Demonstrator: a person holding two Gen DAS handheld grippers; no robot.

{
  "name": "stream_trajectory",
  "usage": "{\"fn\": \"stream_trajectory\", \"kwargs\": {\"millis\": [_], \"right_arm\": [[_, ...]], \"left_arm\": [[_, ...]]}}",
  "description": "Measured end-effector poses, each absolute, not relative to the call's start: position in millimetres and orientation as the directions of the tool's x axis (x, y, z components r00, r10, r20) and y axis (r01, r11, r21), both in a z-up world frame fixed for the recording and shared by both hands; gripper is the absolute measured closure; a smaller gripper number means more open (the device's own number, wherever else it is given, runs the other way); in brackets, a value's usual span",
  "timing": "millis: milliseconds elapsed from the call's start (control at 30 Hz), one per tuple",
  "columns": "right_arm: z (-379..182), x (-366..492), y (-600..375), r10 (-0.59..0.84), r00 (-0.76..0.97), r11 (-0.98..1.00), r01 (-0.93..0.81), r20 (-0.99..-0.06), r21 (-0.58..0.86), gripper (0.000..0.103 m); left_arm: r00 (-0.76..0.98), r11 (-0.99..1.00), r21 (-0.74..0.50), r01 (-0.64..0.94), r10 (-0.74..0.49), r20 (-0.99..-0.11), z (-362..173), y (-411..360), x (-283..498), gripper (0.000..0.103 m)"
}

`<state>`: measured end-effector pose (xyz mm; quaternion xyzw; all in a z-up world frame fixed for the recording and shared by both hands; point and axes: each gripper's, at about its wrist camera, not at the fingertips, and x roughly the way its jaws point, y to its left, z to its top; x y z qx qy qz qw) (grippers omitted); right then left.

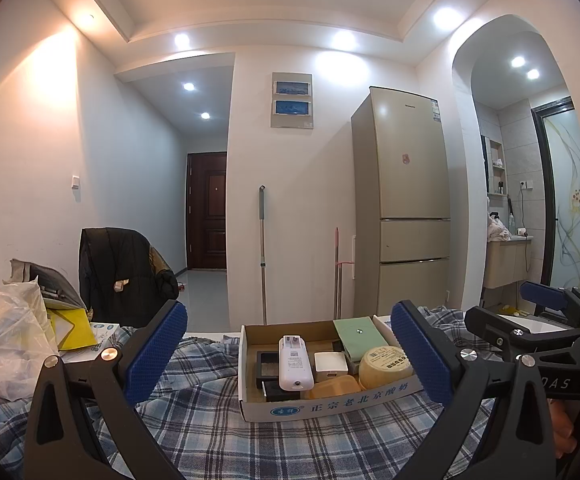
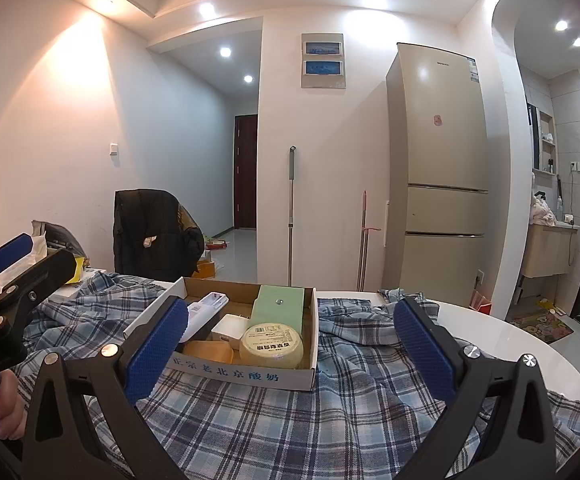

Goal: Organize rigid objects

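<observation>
A shallow cardboard box (image 1: 322, 406) (image 2: 245, 374) sits on the plaid cloth ahead of both grippers. Inside lie a white charger (image 1: 294, 362) (image 2: 205, 314), a white cube adapter (image 1: 330, 366) (image 2: 229, 330), a round yellow tin (image 1: 386, 366) (image 2: 271, 346), an orange bar (image 1: 336, 387) (image 2: 209, 351), a green flat box (image 1: 360, 336) (image 2: 279, 306) and dark square items (image 1: 267, 364). My left gripper (image 1: 287, 360) is open and empty, fingers either side of the box. My right gripper (image 2: 290, 354) is open and empty, just before the box.
A white table (image 2: 510, 340) lies under the plaid cloth (image 1: 217, 432) (image 2: 290, 420). Plastic bags and yellow packets (image 1: 21, 332) pile at the left. A chair with a black jacket (image 1: 121, 272) (image 2: 153, 232) stands behind. A fridge (image 1: 406, 200) and mops (image 1: 263, 256) line the far wall.
</observation>
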<state>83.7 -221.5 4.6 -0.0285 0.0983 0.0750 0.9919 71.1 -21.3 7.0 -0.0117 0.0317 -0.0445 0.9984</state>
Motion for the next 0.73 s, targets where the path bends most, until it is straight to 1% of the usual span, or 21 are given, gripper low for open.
{"fn": "stream_trajectory", "kwargs": {"millis": [733], "right_arm": [[3.4, 84.0, -222.3, 0.138, 0.970, 0.988, -0.149, -0.200, -0.039, 0.001]], "left_arm": [[0.994, 0.996, -0.011, 0.094, -0.094, -0.049, 8.7, -24.0, 67.5, 0.000]]}}
